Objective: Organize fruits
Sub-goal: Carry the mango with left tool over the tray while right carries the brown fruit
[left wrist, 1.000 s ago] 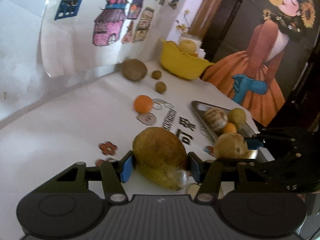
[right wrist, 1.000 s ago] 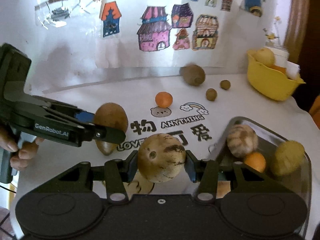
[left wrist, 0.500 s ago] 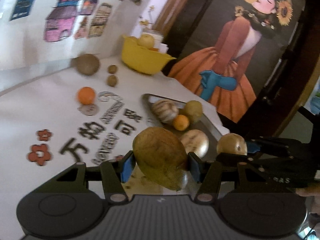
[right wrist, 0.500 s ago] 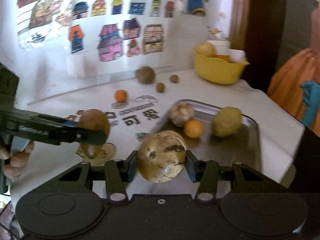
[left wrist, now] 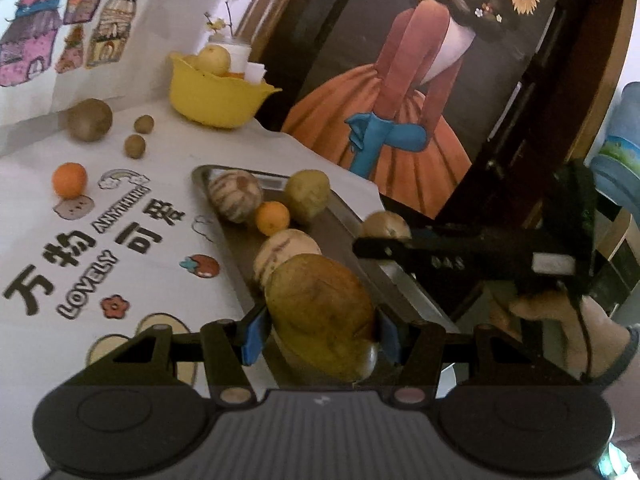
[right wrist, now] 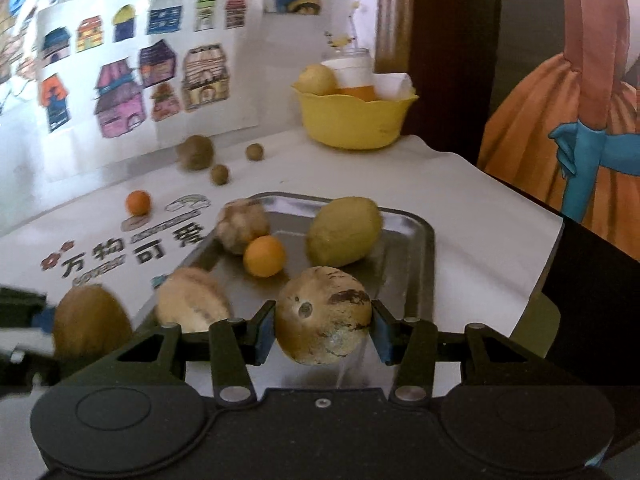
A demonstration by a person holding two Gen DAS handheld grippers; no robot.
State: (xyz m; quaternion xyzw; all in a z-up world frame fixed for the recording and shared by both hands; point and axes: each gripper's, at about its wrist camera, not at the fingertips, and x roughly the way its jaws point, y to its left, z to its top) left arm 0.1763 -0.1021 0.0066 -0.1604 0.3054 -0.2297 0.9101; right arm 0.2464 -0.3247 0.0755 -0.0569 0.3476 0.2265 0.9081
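While both claws carry fruit over the metal tray (right wrist: 416, 240), go slow. The left gripper (left wrist: 320, 334) squeezes a big brown-green pear (left wrist: 320, 312) at the tray's near left edge. The right gripper (right wrist: 324, 330) squeezes a round spotted fruit (right wrist: 323, 314) above the tray's near end. Lower each into a bare spot, away from the small orange (right wrist: 264, 256), then let go gently so nothing rolls.
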